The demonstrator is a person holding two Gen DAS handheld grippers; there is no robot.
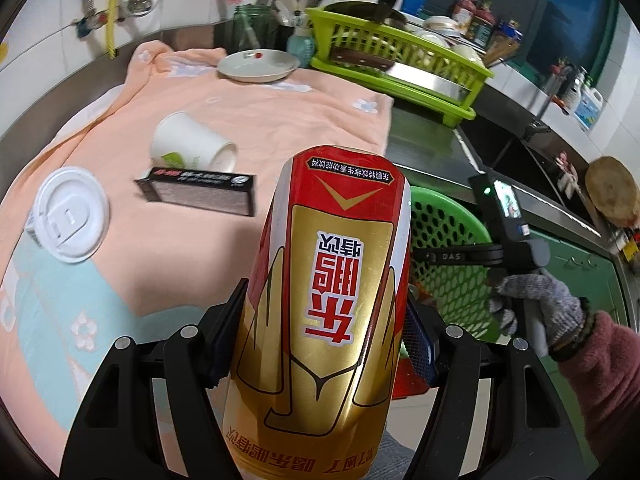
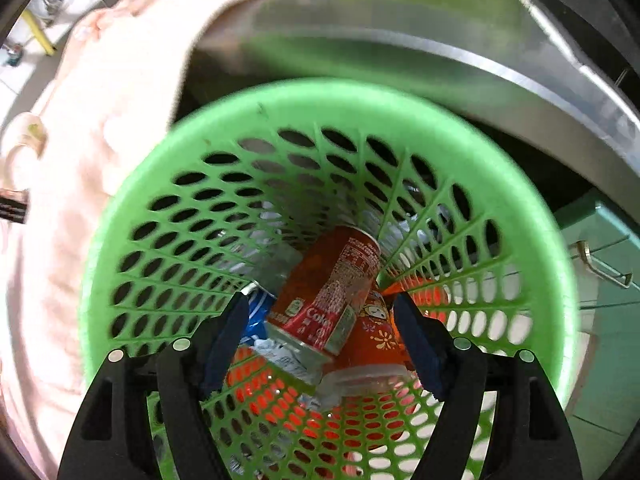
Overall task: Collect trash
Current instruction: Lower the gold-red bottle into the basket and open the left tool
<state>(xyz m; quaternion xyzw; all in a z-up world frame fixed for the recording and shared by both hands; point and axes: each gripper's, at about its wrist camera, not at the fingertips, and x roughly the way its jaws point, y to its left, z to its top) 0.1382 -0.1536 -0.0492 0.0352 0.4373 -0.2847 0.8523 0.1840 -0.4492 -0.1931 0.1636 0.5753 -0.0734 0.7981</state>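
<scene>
With the left gripper (image 1: 320, 332) clamped on the tall gold-and-red drink can (image 1: 324, 304), carry across above the green perforated plastic basket (image 2: 520, 184), beside the open, empty right gripper (image 2: 320, 340), then release over the red cola can (image 2: 332, 284) inside.

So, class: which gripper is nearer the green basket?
Right. The right gripper hangs open just above the basket mouth, over a Coke can; the left gripper, clamping a gold can, is beside it over the counter.

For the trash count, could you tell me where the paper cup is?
In the left wrist view, the paper cup lies tipped over on the peach towel, just behind the dark box.
</scene>
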